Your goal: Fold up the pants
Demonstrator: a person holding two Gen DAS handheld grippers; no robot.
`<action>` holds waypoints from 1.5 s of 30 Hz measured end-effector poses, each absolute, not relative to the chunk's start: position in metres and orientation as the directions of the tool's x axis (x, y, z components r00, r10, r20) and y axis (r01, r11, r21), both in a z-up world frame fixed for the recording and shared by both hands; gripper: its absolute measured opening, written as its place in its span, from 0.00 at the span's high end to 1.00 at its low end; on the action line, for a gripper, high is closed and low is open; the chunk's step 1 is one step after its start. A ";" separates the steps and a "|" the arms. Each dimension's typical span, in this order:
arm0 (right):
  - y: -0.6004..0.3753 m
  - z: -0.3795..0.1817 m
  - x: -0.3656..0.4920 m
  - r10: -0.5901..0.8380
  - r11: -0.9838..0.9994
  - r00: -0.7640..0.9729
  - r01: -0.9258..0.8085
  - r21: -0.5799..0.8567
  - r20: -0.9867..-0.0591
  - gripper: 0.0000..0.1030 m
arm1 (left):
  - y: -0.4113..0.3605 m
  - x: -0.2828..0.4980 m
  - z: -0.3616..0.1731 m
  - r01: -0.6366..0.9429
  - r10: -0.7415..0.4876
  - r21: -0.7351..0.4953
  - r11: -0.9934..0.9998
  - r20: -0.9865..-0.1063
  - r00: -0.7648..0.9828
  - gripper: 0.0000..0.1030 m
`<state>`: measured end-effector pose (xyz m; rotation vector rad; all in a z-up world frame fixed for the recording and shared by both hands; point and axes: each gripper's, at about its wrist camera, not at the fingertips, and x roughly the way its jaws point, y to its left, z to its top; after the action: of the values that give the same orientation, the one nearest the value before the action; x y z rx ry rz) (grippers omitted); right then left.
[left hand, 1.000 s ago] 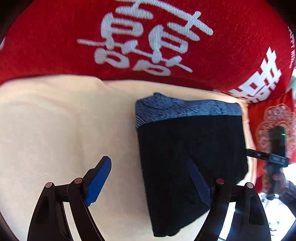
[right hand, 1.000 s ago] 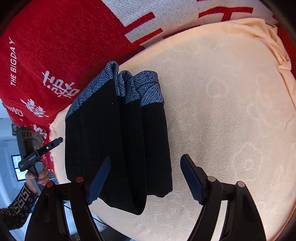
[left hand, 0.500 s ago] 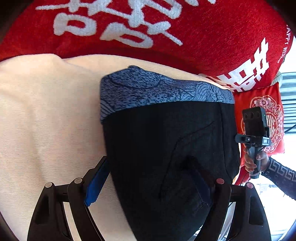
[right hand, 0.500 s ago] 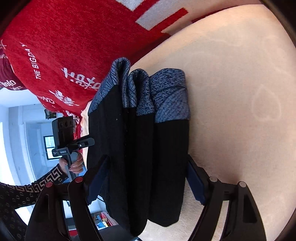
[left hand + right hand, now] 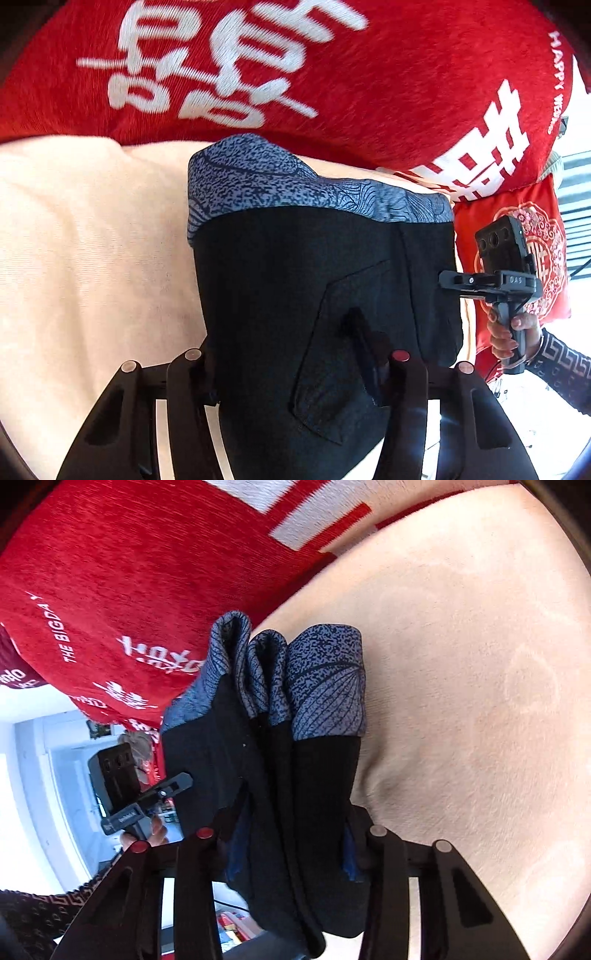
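The folded pants (image 5: pixel 288 295) are black with a blue-grey patterned waistband (image 5: pixel 295 188). They lie in several layers on a cream cushion (image 5: pixel 85 251). My left gripper (image 5: pixel 291 369) is shut on the near edge of the bundle, its fingers pressing in from both sides. In the right wrist view the pants (image 5: pixel 280 768) stand as stacked folds with the waistband (image 5: pixel 317 686) at the far end. My right gripper (image 5: pixel 291 842) is shut on the same bundle from its other side, blue pads against the cloth.
A red blanket (image 5: pixel 332 81) with white characters lies behind the cushion. A red patterned pillow (image 5: pixel 517 236) sits at the right. The other hand-held gripper (image 5: pixel 498 273) shows beside the pants. The cream cushion (image 5: pixel 480 664) spreads wide to the right.
Both grippers moved in on the folded pants and closed on the bundle from opposite sides. The pants now fill the space between each pair of fingers.
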<state>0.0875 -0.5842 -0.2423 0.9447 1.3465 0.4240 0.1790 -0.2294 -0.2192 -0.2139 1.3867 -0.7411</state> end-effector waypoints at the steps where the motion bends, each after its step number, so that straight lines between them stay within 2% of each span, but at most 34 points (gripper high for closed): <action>1: -0.584 -0.238 0.085 0.760 0.559 0.227 0.251 0.790 -0.609 0.57 | -0.229 0.175 -0.214 0.354 -0.583 -0.544 0.761 -0.812 0.005 0.45; 11: -0.549 -0.211 0.043 0.815 0.504 0.199 0.218 0.836 -0.544 0.57 | -0.203 0.115 -0.182 0.323 -0.552 -0.519 0.792 -0.834 0.012 0.45; 21: -0.517 -0.217 -0.017 0.806 0.504 0.208 0.248 0.827 -0.554 0.57 | -0.163 0.064 -0.195 0.331 -0.517 -0.490 0.806 -0.856 -0.007 0.45; 26: -0.504 -0.226 -0.033 0.772 0.559 0.195 0.244 0.792 -0.605 0.57 | -0.153 0.046 -0.215 0.338 -0.489 -0.458 0.822 -0.872 0.009 0.45; 29: -0.497 -0.234 -0.033 0.711 0.642 0.190 0.221 0.735 -0.678 0.49 | -0.144 0.041 -0.228 0.326 -0.491 -0.446 0.833 -0.868 0.068 0.36; 31: -0.502 -0.244 -0.032 0.686 0.655 0.202 0.246 0.714 -0.699 0.41 | -0.142 0.043 -0.236 0.314 -0.483 -0.437 0.843 -0.871 0.083 0.19; 32: -0.503 -0.249 -0.032 0.674 0.663 0.201 0.258 0.702 -0.711 0.34 | -0.141 0.045 -0.239 0.300 -0.472 -0.429 0.852 -0.877 0.086 0.15; 33: -0.504 -0.253 -0.033 0.663 0.670 0.199 0.271 0.691 -0.721 0.33 | -0.140 0.047 -0.242 0.288 -0.468 -0.428 0.857 -0.880 0.085 0.11; 36: -0.502 -0.247 -0.038 0.634 0.688 0.213 0.284 0.668 -0.744 0.29 | -0.142 0.046 -0.240 0.292 -0.437 -0.394 0.872 -0.894 0.097 0.11; 38: -0.499 -0.236 -0.043 0.546 0.759 0.207 0.289 0.583 -0.812 0.22 | -0.148 0.041 -0.231 0.321 -0.376 -0.320 0.891 -0.918 0.127 0.11; 41: -0.499 -0.226 -0.053 0.469 0.799 0.191 0.325 0.506 -0.862 0.20 | -0.151 0.033 -0.220 0.339 -0.296 -0.231 0.912 -0.943 0.152 0.11; 45: -0.503 -0.219 -0.069 0.416 0.804 0.169 0.392 0.448 -0.894 0.20 | -0.154 0.014 -0.203 0.370 -0.260 -0.187 0.910 -0.952 0.161 0.11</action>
<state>-0.0691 -0.5028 -0.2193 0.6985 1.4369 0.0194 0.0144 -0.1538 -0.2029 0.0969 1.3358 -0.4510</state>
